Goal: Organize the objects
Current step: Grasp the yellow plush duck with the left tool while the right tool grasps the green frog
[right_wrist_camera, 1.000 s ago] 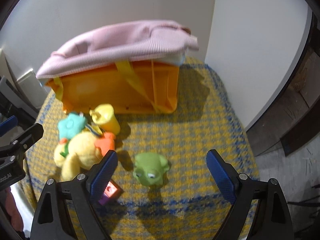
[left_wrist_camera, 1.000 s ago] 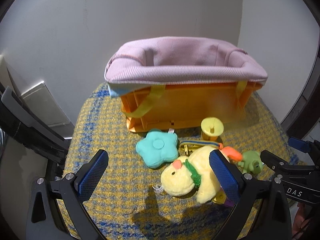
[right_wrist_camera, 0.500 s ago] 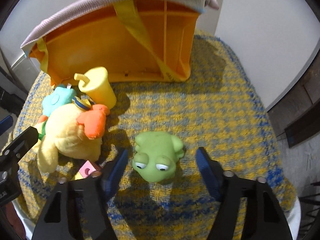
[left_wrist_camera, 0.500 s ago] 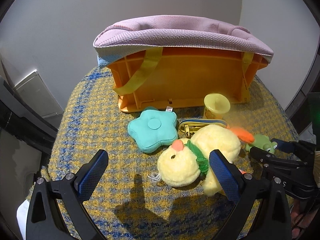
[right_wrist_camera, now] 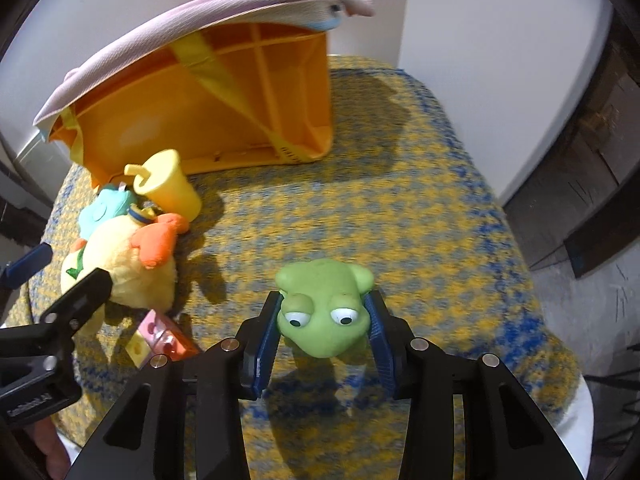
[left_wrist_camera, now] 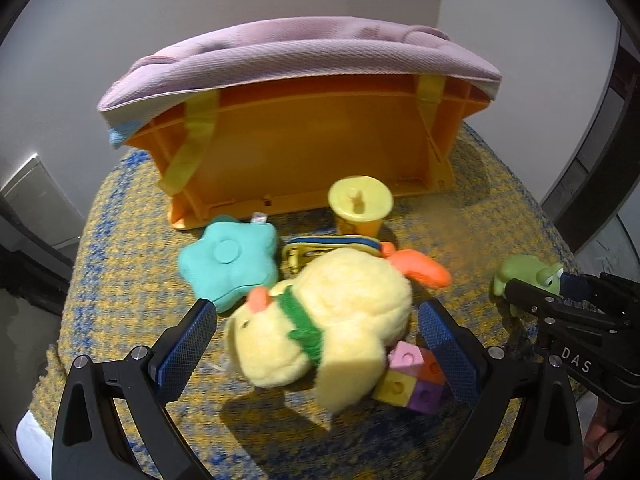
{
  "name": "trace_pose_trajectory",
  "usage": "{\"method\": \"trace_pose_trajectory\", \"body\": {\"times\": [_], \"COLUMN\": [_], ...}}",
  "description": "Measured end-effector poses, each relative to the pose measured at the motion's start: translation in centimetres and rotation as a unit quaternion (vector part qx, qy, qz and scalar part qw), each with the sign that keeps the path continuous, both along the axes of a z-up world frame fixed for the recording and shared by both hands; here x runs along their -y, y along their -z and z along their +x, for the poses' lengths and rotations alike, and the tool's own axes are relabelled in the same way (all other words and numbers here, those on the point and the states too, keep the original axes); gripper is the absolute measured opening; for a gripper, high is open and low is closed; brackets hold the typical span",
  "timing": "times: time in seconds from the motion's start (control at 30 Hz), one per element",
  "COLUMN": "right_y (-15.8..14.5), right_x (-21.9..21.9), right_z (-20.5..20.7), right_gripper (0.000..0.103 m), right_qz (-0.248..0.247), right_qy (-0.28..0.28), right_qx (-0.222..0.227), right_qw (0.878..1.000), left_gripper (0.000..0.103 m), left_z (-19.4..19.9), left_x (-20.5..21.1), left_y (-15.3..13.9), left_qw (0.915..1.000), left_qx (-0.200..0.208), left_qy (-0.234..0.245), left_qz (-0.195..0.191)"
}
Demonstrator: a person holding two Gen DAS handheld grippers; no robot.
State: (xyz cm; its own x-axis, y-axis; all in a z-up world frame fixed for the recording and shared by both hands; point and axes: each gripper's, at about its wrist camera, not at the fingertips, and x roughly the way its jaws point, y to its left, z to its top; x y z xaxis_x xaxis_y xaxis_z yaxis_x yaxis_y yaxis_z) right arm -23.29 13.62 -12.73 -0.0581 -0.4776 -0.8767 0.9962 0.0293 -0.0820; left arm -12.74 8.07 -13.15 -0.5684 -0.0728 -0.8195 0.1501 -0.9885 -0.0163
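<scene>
On yellow-blue cloth (right_wrist_camera: 400,208), near orange basket (right_wrist_camera: 224,120): right gripper (right_wrist_camera: 324,320) closing, pads pressing green frog (right_wrist_camera: 324,300). Left gripper (left_wrist_camera: 316,332) wide open around yellow plush duck (left_wrist_camera: 332,312), not touching.

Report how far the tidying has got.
Done: nothing visibly put away; the basket's inside is hidden. In hand: right gripper closing on the frog; left gripper open around the duck. Left: star, cup, blocks, strap.
</scene>
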Motion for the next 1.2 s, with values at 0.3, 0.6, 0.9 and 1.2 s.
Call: {"method": "trace_pose_trajectory", "body": {"times": [0.3, 0.6, 0.9, 1.2], "right_y": [-0.2, 1.0, -0.1, -2.6], "right_x": [0.7, 1.4, 0.8, -0.1], "right_z": [-1.1, -1.1, -0.5, 0.4], "right_gripper": [0.042, 0.042, 0.042, 0.042], "right_qz": [0.004, 0.011, 0.000, -0.025], "right_qy": [0.006, 0.000, -0.003, -0.017], "right_qx": [0.008, 0.009, 0.009, 0.013], "right_qw": [1.000, 1.000, 1.000, 0.999], "left_gripper": [0.103, 0.102, 0.085, 0.084], "left_z": [-1.9, -2.3, -1.4, 0.5], "left_x": [-1.2, 0.7, 0.7, 1.0], "left_y": [1.0, 2.8, 1.5, -1.9], "left_qw": [0.9998, 0.9994, 0.9997, 0.9996], "left_qx": [0.008, 0.026, 0.014, -0.010], "left_qy": [0.003, -0.020, -0.017, -0.025], "left_qz": [-0.016, 0.008, 0.008, 0.000]}}
